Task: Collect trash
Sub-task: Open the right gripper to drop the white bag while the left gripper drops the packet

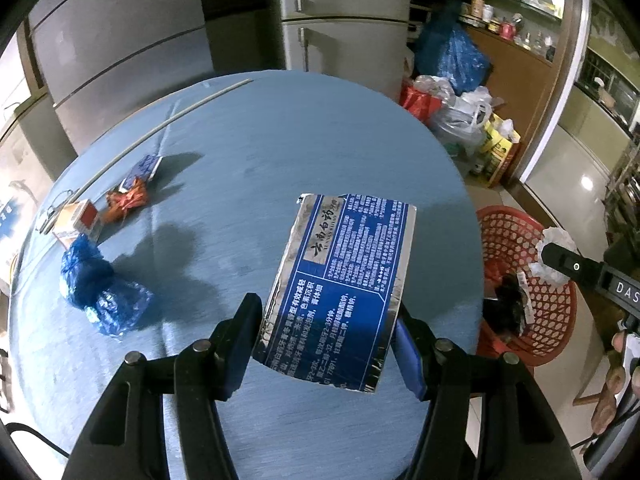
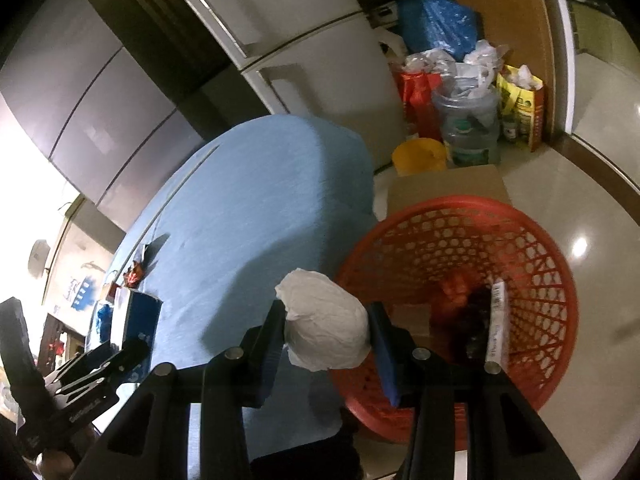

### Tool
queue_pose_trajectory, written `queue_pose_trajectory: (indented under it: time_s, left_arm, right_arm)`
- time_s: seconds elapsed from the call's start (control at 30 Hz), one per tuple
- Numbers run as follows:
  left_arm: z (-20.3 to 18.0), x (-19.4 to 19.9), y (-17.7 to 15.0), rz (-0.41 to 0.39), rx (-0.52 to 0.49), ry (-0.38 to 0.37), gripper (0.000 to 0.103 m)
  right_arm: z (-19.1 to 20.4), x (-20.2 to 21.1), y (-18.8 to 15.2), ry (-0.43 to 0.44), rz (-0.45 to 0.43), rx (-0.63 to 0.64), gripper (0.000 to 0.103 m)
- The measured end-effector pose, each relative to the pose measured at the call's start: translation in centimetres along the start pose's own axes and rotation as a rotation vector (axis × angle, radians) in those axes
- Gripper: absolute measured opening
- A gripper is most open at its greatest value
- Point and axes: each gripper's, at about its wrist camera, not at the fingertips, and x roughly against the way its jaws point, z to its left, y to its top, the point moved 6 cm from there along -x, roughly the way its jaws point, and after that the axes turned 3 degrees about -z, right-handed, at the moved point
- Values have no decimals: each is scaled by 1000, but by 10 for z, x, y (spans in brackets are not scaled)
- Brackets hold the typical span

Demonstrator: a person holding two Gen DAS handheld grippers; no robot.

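Note:
My left gripper (image 1: 326,326) is shut on a flattened blue and silver toothpaste box (image 1: 344,276), held above the round blue table (image 1: 248,152). My right gripper (image 2: 326,338) is shut on a crumpled white paper wad (image 2: 324,320), at the near rim of the red mesh basket (image 2: 532,240) beside the table. The basket (image 1: 512,240) holds dark trash and a white strip. On the table's left lie a crumpled blue bag (image 1: 96,284), an orange wrapper (image 1: 126,200), a small red and white box (image 1: 82,218) and a blue packet (image 1: 144,168).
Grey fridges (image 1: 344,12) stand behind the table. Plastic bags, a water jug (image 2: 472,128), a yellow bucket (image 2: 418,154) and a cardboard box (image 2: 448,186) crowd the floor by the wooden shelf. A thin rod (image 1: 160,124) lies along the table's far edge.

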Motion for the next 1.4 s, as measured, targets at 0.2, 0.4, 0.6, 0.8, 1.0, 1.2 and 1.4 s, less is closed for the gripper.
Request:
queue_pose_trajectory:
  time_s: [0.2, 0.4, 0.6, 0.8, 1.0, 1.2, 1.4]
  left_arm:
    - [-20, -1, 7, -10, -34, -23, 63]
    - [-42, -3, 13, -9, -71, -49, 63]
    - [-62, -6, 18, -10, -110, -69, 63]
    - [-89, -9, 29, -17, -161, -102, 63]
    - [-114, -15, 35, -14, -205, -127, 63]
    - [-129, -22, 37, -1, -232, -141, 63]
    - [-139, -28, 39, 8, -245, -149, 63]
  right_arm:
    - [-20, 9, 4, -31, -18, -30, 44]
    - [-40, 17, 10, -63, -36, -59, 44]
    - [-58, 23, 17, -91, -55, -83, 44]
    - [-78, 28, 25, -117, -69, -109, 44]
    - [-95, 26, 31, -145, -67, -121, 44]
    - [-111, 16, 28, -170, -40, -132, 44]
    - [-125, 8, 21, -184, -12, -149, 44]
